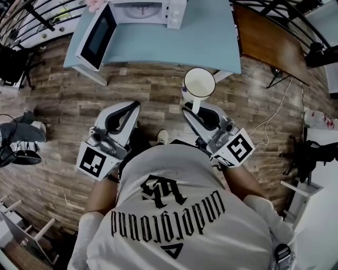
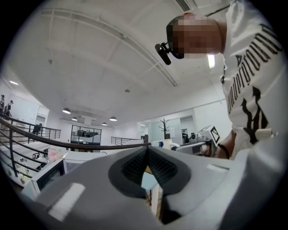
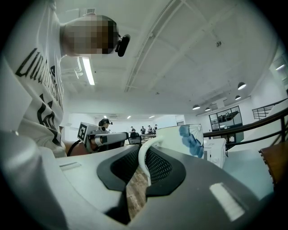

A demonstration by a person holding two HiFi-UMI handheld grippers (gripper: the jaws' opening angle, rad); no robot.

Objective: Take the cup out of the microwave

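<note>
progress: cup (image 1: pixel 199 83) already out of microwave (image 1: pixel 153 10), held off the surface (image 1: pixel 211 47), over the floor (image 1: pixel 148 89) | right gripper (image 1: pixel 195 111): fingers (image 3: pixel 159 168) clamped on cup handle (image 3: pixel 143 157) | left gripper (image 1: pixel 135 105): fingers (image 2: pixel 132 168) pressed together, empty | microwave door (image 1: pixel 97 39) open | left, I'd judge: setting it down

Open-plan office or lab hall. Pale-blue bench (image 1: pixel 211 42) bearing a white microwave (image 1: pixel 174 13), set on wood-plank floor (image 1: pixel 153 92). Black railing (image 1: pixel 31 21) left of the bench, brown desk (image 1: pixel 264 37) right of it. Recessed ceiling lights (image 2: pixel 66 110) and glass-walled rooms (image 2: pixel 85 134) beyond the bench.
</note>
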